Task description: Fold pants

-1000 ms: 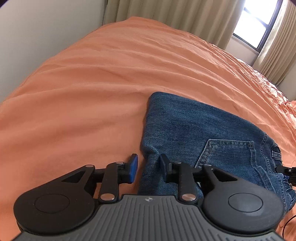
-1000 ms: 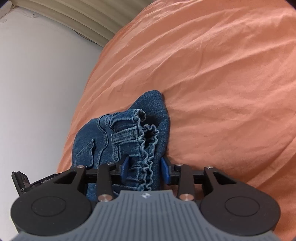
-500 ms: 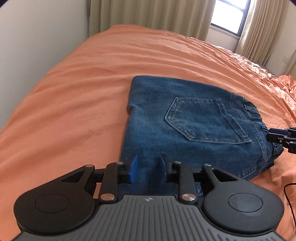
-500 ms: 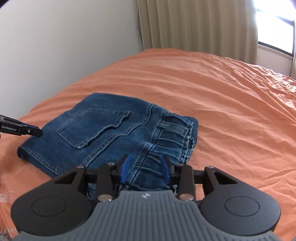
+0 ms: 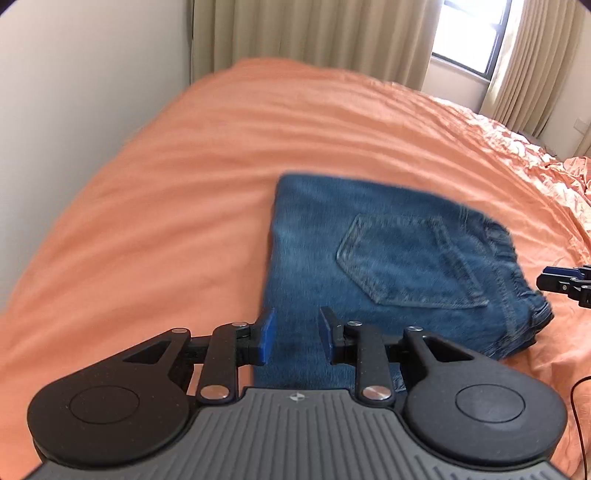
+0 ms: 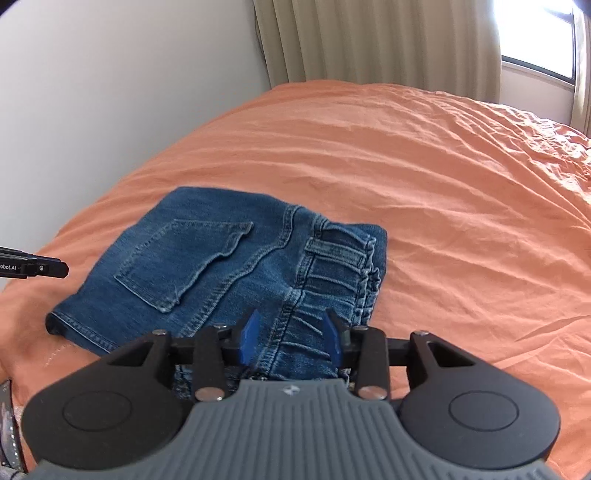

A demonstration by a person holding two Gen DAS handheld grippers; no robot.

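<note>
Lying folded, pants (image 6: 207, 266) on seemingly rumpled bedsheet (image 6: 424, 177).

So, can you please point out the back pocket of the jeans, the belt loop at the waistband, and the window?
back pocket (image 6: 184, 264), right wrist view, middle of the pocket panel.
belt loop (image 6: 334, 251), right wrist view, middle of the strip.
window (image 5: 469, 33), left wrist view, bright glass pane.

Matt denim pants (image 6: 207, 266), wrinkled cloth bedsheet (image 6: 443, 177)
</note>
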